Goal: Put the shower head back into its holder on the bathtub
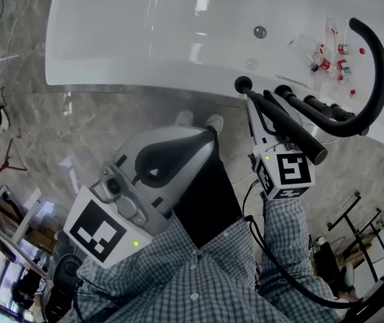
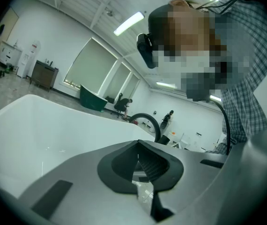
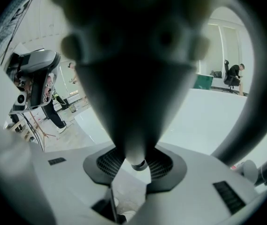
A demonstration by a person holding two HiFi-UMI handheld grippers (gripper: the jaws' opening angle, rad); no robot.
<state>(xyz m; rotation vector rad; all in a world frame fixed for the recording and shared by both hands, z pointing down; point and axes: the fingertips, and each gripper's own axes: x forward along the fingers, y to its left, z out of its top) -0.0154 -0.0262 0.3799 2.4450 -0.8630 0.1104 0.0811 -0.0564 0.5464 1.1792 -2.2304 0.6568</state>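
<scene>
The left tool (image 2: 142,170) sits at seven o'clock, jaws together on nothing, tucked low by the body. The right tool (image 1: 252,106) at four o'clock clamps the black shower head (image 1: 298,133), forearm raised and aimed at the holder (image 1: 243,84) on the bathtub (image 1: 145,39) rim at one o'clock. This looks like the approach step. The next move calls for aligning the handle's narrow end over the holder, then lowering it.

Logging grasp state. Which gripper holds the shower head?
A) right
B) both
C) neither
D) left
A: the right gripper is closed on the dark shower head, as its own view shows. The left gripper holds nothing.
</scene>
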